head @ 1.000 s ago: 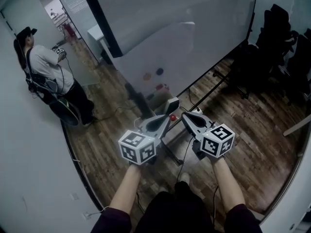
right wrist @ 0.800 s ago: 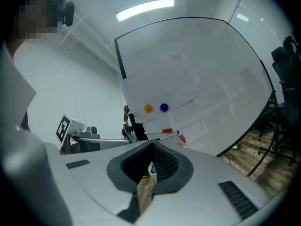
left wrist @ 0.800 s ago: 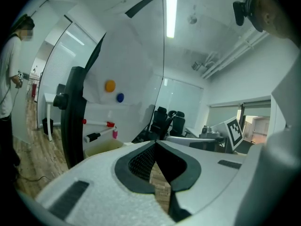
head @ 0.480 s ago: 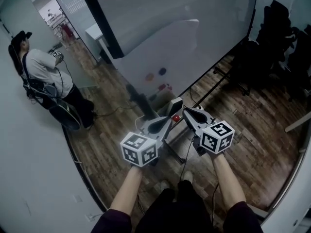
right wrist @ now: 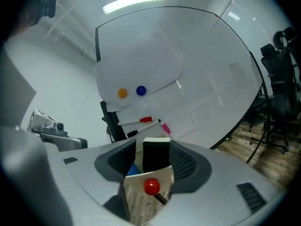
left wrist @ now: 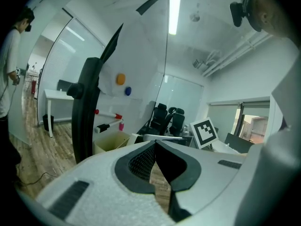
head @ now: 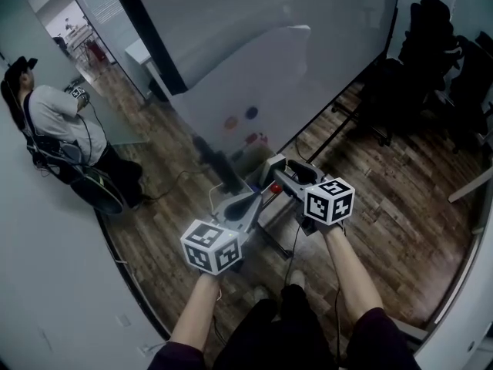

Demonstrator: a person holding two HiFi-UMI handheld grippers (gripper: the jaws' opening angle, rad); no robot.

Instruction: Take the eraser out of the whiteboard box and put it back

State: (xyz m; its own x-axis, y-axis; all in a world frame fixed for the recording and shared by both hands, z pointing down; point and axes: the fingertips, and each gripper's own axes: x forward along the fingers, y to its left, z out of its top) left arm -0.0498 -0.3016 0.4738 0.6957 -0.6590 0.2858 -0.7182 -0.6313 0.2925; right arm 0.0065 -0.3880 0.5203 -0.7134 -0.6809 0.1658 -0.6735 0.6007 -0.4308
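The eraser point(right wrist: 156, 158), black with a white top, stands upright in the cream whiteboard box point(right wrist: 141, 180) at the foot of the whiteboard point(head: 254, 68). My right gripper point(right wrist: 153, 147) reaches over the box point(head: 271, 163). Its jaws are opening, one on each side of the eraser, and a gap shows on the left. A red ball point(right wrist: 151, 187) sits at the box's front rim, and something blue point(right wrist: 133, 169) lies inside. My left gripper point(left wrist: 155, 143) hangs back to the left, shut with nothing in it, and the box point(left wrist: 110, 142) is ahead of it on the left.
Two markers point(right wrist: 141, 120) and an orange magnet point(right wrist: 122, 93) and a blue magnet point(right wrist: 140, 91) stick to the whiteboard. The board's black stand point(left wrist: 87, 112) rises close on the left. A person point(head: 58, 126) stands far left. Black office chairs point(head: 451, 45) crowd the right, above wooden floor point(head: 400, 230).
My right gripper has moved forward and down to the box, and its jaws, closed before, now stand apart. The left gripper has drifted slightly back and down.
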